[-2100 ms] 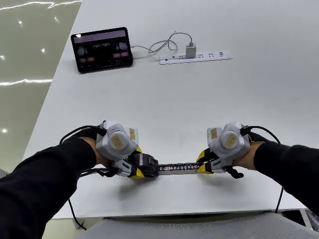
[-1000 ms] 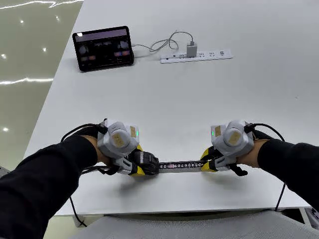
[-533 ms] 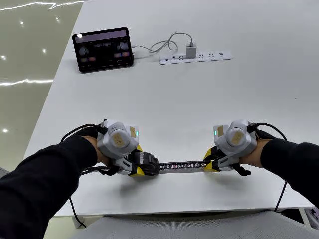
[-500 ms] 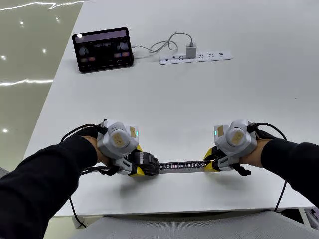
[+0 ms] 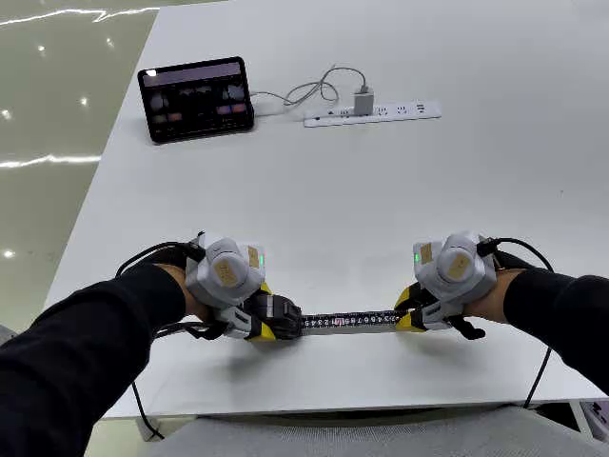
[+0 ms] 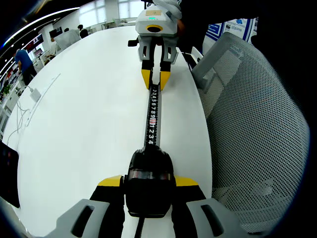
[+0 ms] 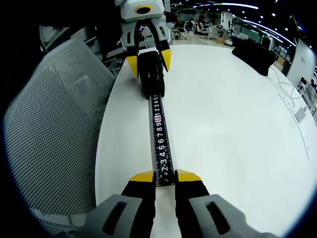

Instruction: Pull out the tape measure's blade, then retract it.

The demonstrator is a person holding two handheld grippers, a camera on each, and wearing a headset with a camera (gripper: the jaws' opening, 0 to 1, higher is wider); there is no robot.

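Note:
The black tape measure case [image 5: 275,313] [image 6: 149,181] [image 7: 151,71] lies near the table's front edge, with my left gripper [image 5: 255,322] [image 6: 148,182] shut on it. Its blade [image 5: 349,320] [image 6: 153,113] [image 7: 159,141], black with white numbers, runs flat along the table to the right. My right gripper [image 5: 411,314] [image 7: 164,178] is shut on the blade's free end. The right gripper [image 6: 155,79] appears at the far end of the blade in the left gripper view, and the left gripper [image 7: 149,60] faces back in the right gripper view.
A tablet [image 5: 195,98] stands at the back left of the white table [image 5: 381,200]. A white power strip [image 5: 376,111] with a charger and cable lies at the back. A mesh chair [image 6: 252,129] [image 7: 49,134] sits just past the front edge.
My right gripper has drawn the blade's end further right, so more blade lies out of the case. The left gripper and case have stayed put.

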